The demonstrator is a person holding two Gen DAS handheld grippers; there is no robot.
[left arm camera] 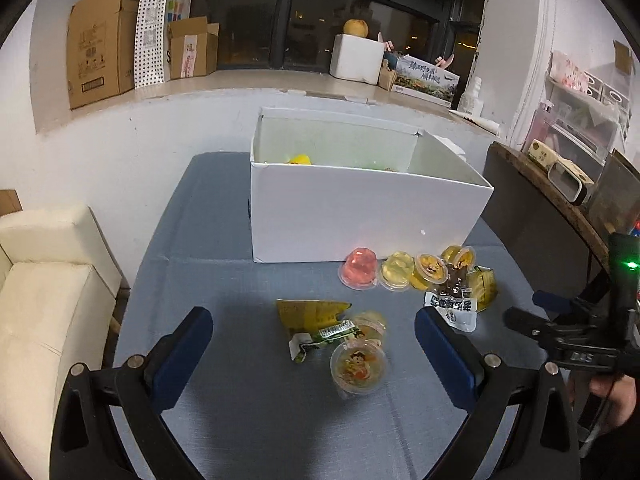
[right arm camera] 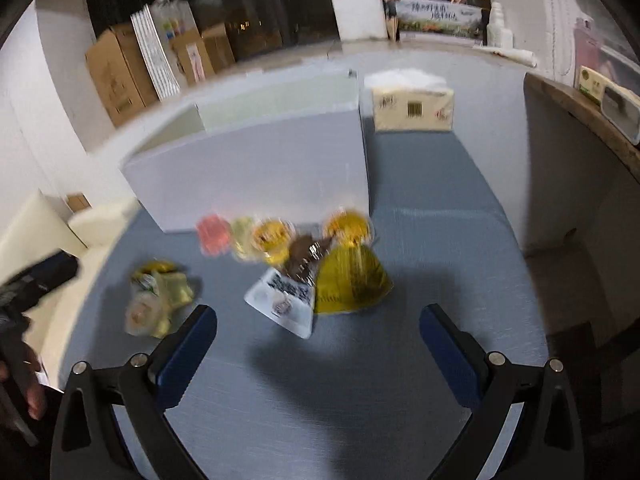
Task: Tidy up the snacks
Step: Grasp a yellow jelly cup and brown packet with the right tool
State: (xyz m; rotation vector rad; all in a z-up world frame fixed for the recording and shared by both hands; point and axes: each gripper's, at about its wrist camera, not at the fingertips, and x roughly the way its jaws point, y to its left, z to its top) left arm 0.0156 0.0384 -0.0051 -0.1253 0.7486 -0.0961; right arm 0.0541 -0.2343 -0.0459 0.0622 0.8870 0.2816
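Left hand-held gripper: spread wide, holding nothing, hanging over the near pile.
Right hand-held gripper: also wide and empty; its view is smeared with blur. From the left camera its body shows at the right edge, with lettering I can't make out.
Near pile: jelly cup with a cartoon kid on the lid, a second cup just behind it, a green wrapper and a yellow packet touching them.
White packet: black Chinese print, too warped to read, with a brown wrapper on top.
Row of cups: pink cup, then yellowish cups, right up against the box front.
Big yellow bag: beside the white packet, print unreadable.
Box: white, open top, with something yellow inside. No print on it.
Worktop: grey-blue cloth, creased.
Tissue pack: behind the box, with a barcode and red marks.
Room: cream sofa on the left, cardboard boxes and a dotted paper bag on the window ledge, dark window behind.
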